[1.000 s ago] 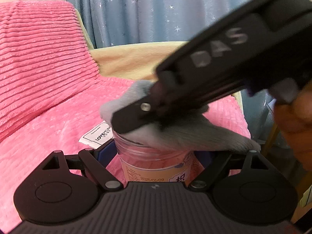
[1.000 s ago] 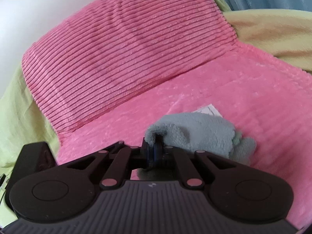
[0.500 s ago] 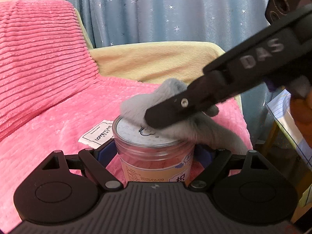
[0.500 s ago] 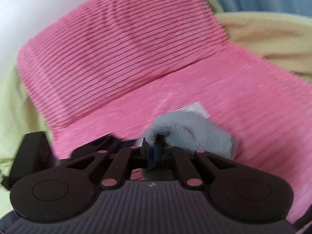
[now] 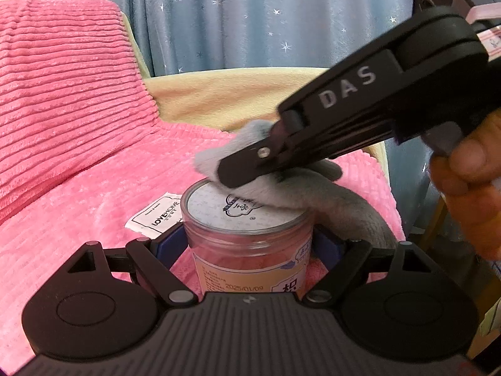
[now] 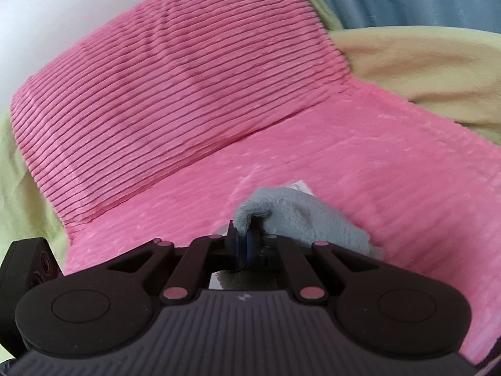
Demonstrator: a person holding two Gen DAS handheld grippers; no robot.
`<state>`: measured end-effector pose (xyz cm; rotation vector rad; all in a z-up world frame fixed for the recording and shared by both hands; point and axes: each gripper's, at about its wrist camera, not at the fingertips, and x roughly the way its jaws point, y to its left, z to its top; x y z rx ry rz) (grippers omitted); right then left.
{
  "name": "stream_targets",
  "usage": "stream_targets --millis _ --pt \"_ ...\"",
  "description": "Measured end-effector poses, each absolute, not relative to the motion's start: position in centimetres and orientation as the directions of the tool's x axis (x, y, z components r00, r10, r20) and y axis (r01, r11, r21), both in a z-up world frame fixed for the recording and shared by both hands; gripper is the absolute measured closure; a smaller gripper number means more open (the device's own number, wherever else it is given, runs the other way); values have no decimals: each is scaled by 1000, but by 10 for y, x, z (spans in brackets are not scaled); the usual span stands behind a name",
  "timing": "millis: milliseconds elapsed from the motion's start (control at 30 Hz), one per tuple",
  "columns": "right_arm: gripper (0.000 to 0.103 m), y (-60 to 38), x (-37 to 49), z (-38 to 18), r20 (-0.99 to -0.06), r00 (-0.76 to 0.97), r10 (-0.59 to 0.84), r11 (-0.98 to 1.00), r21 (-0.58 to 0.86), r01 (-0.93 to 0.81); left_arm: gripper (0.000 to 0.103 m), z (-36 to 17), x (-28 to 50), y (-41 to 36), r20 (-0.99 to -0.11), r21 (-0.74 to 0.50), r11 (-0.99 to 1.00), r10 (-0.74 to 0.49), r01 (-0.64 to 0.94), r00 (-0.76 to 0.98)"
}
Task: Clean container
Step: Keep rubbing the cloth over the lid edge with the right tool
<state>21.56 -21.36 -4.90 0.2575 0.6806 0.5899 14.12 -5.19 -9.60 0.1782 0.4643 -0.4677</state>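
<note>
Cloth (image 5: pixel 281 191) on container (image 5: pixel 247 235) lid.

— How does the left gripper (image 5: pixel 249 244) sit?
— Level, its blue pads clamped against something held between them.
— And the right gripper (image 6: pixel 245 244)?
— Angled downward from the right, fingers pinched together, a bare hand (image 5: pixel 469 188) gripping its handle.

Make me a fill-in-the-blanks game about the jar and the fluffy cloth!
1. The left gripper is shut on the ____.
2. The right gripper pinches a fluffy ____ cloth.
3. The cloth rests on the jar's ____.
4. The jar stands on a ____ blanket.

Missing words: jar; grey; lid; pink
</note>
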Motion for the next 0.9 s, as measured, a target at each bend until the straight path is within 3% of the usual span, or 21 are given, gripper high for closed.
stream_targets --millis 333,700,900 --pt "101 -199 206 -48 -512 541 667 745 448 -494 18 -96 141 -52 -471 54 882 -391 468 791" --pt "101 -212 220 -49 -526 631 571 821 380 -426 18 -96 142 -53 -470 55 882 -390 467 792" --pt "101 -213 209 -44 -549 570 612 791 417 -448 18 -96 142 -52 -471 53 882 -391 468 791"
